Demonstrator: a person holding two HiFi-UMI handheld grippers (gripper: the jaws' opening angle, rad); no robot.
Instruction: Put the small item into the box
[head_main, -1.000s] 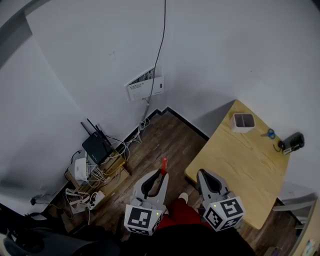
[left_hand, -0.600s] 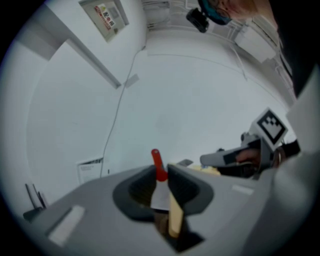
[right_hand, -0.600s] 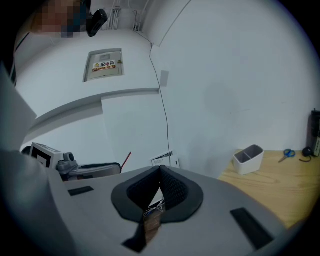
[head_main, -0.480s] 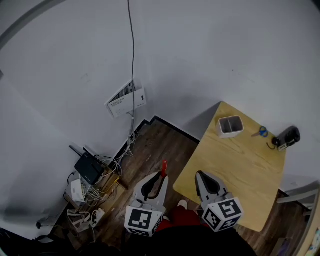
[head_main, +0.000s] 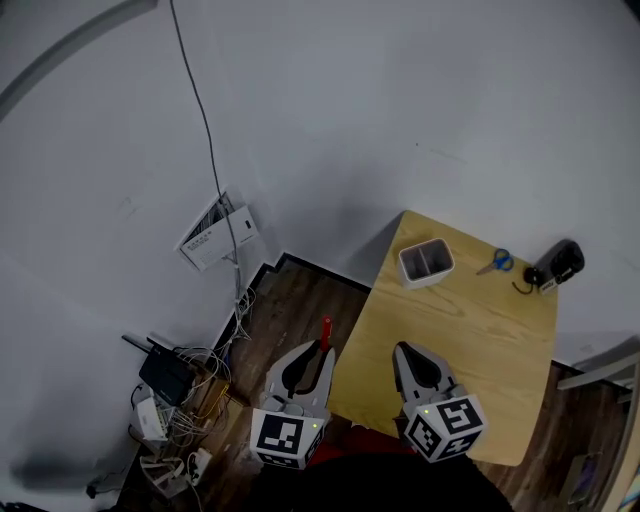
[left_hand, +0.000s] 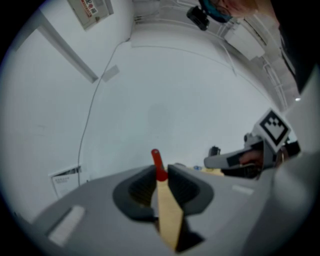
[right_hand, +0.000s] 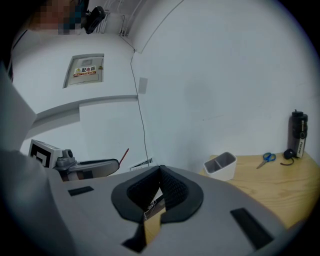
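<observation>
Two grippers showed. The left gripper was clamped on the stick, a flat tan strip whose red tip poked out past the jaws. The right gripper had its jaws together with nothing between them. In the head view the left one hung over the floor just beside the table, and the right one over the table's near end. The box, white with two compartments, stood at the far end, well apart from the stick, with scissors near it. The carry was likely the step in hand. Doing it well meant keeping the grip firm, bringing the red tip over one compartment, tilting it down, and letting go only once it was inside.
</observation>
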